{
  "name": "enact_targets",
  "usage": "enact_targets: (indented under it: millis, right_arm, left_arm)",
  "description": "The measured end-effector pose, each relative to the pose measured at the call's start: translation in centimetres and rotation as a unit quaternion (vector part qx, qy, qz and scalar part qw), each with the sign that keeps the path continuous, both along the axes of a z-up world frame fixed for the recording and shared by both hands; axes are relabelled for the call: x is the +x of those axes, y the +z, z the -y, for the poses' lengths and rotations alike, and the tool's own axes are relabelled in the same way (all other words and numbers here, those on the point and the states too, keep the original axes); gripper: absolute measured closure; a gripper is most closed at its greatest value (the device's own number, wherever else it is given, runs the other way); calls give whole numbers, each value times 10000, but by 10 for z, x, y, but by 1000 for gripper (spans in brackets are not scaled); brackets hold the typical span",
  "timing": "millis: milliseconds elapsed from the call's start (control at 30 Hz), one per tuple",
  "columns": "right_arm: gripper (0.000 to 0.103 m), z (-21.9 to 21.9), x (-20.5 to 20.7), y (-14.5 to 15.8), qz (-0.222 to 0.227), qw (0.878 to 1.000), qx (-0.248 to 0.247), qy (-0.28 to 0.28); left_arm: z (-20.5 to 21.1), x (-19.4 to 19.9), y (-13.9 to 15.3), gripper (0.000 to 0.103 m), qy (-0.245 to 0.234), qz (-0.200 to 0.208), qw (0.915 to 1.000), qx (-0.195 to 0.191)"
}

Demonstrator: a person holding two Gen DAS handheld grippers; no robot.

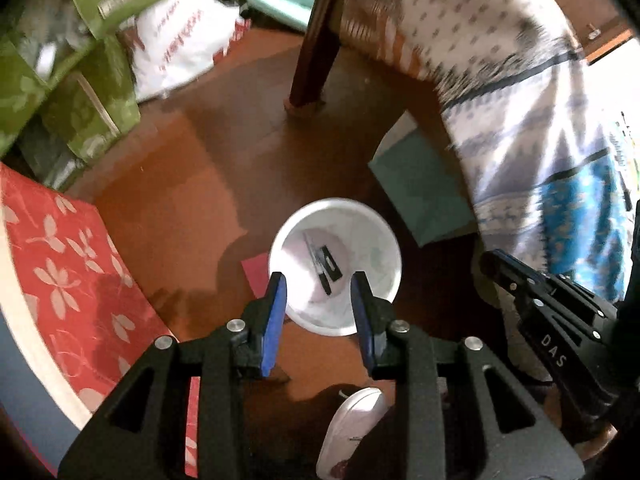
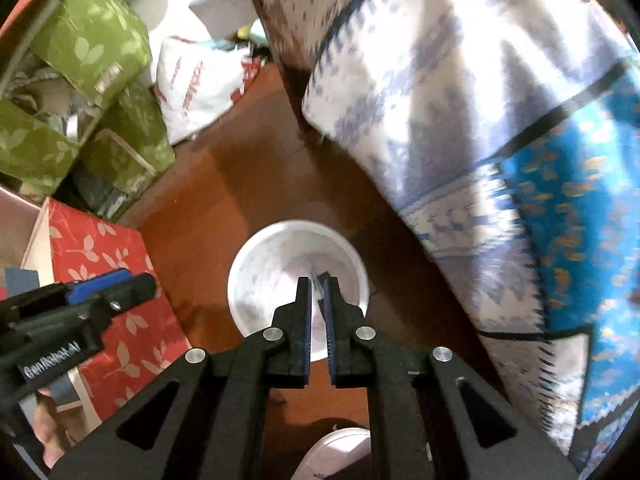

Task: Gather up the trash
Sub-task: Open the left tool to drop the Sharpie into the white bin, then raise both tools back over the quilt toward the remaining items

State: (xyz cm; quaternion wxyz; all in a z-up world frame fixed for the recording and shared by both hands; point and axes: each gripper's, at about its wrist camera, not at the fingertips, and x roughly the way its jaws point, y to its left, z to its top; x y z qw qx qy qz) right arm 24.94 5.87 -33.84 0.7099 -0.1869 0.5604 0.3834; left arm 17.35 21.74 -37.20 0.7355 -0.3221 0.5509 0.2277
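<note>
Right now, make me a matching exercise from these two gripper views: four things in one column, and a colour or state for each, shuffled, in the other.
Things:
1. bin
2. left gripper
3. right gripper
4. box with leaf print

Descriptions:
A. red
B. jaws nearly together
C. white, with dark scraps inside
D. jaws wide apart, nothing between them

Pairs: 1-C, 2-D, 3-B, 4-A

Brown wood floor (image 1: 192, 184) – dark table leg (image 1: 318, 40), patterned cloth (image 2: 460, 120) draped.

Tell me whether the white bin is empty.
Not empty. The left wrist view shows the white bin upright with a dark wrapper lying inside.
</note>
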Motion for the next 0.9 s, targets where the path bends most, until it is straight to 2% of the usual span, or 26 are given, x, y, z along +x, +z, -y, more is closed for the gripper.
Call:
enact_targets:
  millis: [267, 467, 700, 833, 900]
  right_arm:
    - [97, 41, -15, 78, 714, 9956, 591, -127]
    - [97, 74, -28, 147, 1369, 9835, 1149, -273]
    - [97, 124, -37, 223, 2030, 9591, 1852, -682]
    - [97, 159, -37, 259, 2481, 9419, 2042, -978]
    - [91, 175, -35, 274, 2684, 9345, 2069, -1085]
  left_arm:
    - [27, -16, 81, 72, -318, 620, 9953, 666]
    - [62, -29, 143, 72, -541, 1114, 9851, 1192]
    - [102, -29, 212, 72, -840, 1712, 9659, 1752]
    - [132, -18, 251, 72, -1085, 2106, 9508, 1998]
    - [148, -11, 270, 72, -1224, 2325, 9416, 2104]
